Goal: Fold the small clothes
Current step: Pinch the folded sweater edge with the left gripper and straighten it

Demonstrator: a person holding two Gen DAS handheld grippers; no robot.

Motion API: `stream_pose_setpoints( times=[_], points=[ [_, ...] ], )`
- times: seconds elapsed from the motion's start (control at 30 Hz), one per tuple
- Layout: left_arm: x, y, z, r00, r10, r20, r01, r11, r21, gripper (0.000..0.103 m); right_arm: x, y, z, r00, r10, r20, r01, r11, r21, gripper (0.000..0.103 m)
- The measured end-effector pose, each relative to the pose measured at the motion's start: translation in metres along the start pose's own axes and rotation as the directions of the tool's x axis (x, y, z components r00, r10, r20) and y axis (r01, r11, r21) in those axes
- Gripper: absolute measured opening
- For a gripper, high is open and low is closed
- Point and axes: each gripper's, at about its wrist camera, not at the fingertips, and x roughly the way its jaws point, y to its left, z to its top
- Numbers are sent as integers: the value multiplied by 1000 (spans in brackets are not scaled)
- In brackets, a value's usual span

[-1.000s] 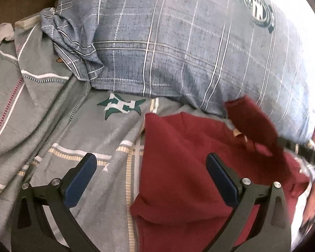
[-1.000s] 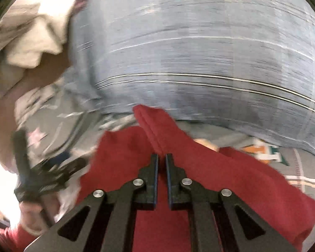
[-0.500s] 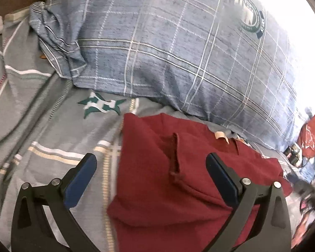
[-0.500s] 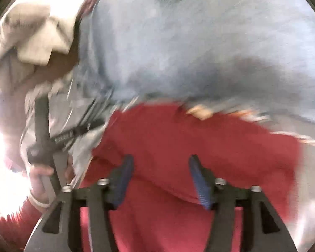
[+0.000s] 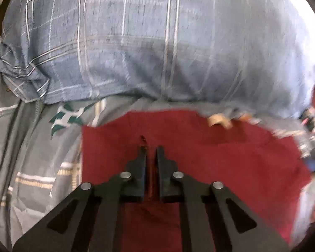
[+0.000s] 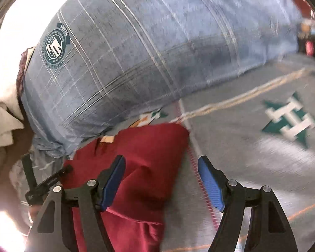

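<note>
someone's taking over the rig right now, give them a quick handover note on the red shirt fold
Left gripper: shut, pinching a ridge of the red shirt near its middle.
Right gripper: open, holding nothing, hovering over the shirt's edge.
The shirt lies on the grey bedsheet, right in front of the blue plaid pillow.
Done: one side looks folded over.
Left: finish the fold with the pinched cloth, then flatten.
</note>
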Motion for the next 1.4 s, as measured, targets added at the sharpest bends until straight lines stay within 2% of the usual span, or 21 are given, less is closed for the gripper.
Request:
stream_pose_setpoints(
  times=[0.1,0.2,0.27,0.3,0.33,0.4,0.47,0.53,0.6,0.67,0.73,0.8,0.87,0.93,0.97,1.0,1.03,1.17,1.23,1.33,1.4],
  points=[
    [-27,6,11,997,-47,53,48,999,-19,6,13,6,-1,1000,13,-26,-13,1000,-19,74],
    [-45,10,10,997,-35,71,35,999,-5,4,29,10,-1,999,-26,-35,24,999,-41,73],
    [-46,15,2,998,-31,53,32,999,-12,4,37,11,-1,999,-21,-42,20,999,-32,55],
    [-46,19,-3,998,-31,48,32,999,-22,4,39,13,0,999,-36,-24,35,998,-45,29],
    [-44,22,-9,999,-21,48,22,999,-29,4,39,15,1,998,-60,-6,59,996,-64,12],
    [-28,29,-20,1000,2,25,-1,999,-47,4,38,24,4,989,-133,64,141,980,-141,12],
    [-11,34,-30,1000,1,-14,-2,997,-78,5,41,25,5,980,-176,92,188,970,-156,12],
    [4,36,-38,999,4,-34,-8,995,-102,7,42,19,3,979,-185,82,194,973,-125,13],
    [6,36,-36,1000,6,-25,-9,994,-111,7,33,19,5,977,-200,75,208,972,-108,21],
    [4,35,-34,1000,9,-20,-11,995,-100,10,17,27,6,984,-174,50,179,977,-119,25],
    [2,35,-34,1000,13,-14,-15,995,-99,15,1,41,1,995,-97,28,100,979,-175,47],
    [4,38,-36,1000,21,-17,-23,994,-109,21,-7,57,-15,998,-70,1,67,957,-282,57],
    [5,41,-38,999,32,-13,-34,991,-127,27,0,62,-31,992,-113,-63,83,927,-365,53],
    [5,41,-37,999,45,-14,-46,991,-127,39,23,50,-45,958,-250,-144,172,896,-409,37],
    [4,41,-36,998,53,-14,-55,990,-129,43,29,42,-51,942,-298,-154,208,879,-429,38],
    [0,42,-36,998,69,-7,-69,989,-131,51,22,42,-50,952,-275,-133,196,884,-424,37],
    [-3,43,-36,997,77,0,-76,988,-133,57,18,42,-48,949,-276,-155,191,889,-417,38],
    [-18,40,-35,991,121,63,-114,987,-115,63,-12,39,-31,980,-157,-122,108,936,-335,44],
    [-22,36,-35,986,134,95,-125,987,-101,65,-16,37,-22,992,-106,-75,81,956,-283,53],
    [-20,32,-35,985,138,104,-130,988,-82,69,0,49,-19,989,-146,-21,132,939,-317,53],
    [-9,29,-35,985,152,76,-148,987,-55,69,19,66,-25,986,-160,-34,136,915,-379,49]
  ],
)
